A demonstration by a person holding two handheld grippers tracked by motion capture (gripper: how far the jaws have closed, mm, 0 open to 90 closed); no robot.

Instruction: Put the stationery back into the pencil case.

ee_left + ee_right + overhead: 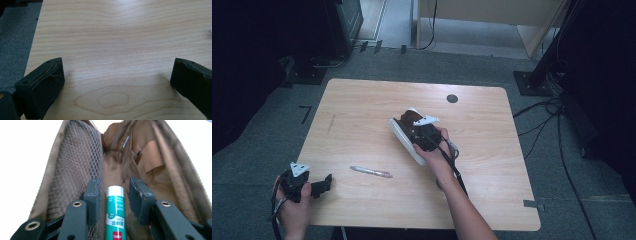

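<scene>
Left gripper (323,185) sat at lower left of the high view, jaws wide and empty over the tabletop (362,100), with one pen (371,172) lying just right of it, long axis left-to-right. At centre, the right gripper (113,190) was inside one open brown pencil case (75,152). One glue stick (115,212) lay between its slightly parted jaws, pads not pressing, long axis along them, in the case.

The glue stick (115,213) is cut off by the bottom edge of the right gripper view; the right gripper (426,131) hides the pencil case's (401,131) inside in the high view.
</scene>
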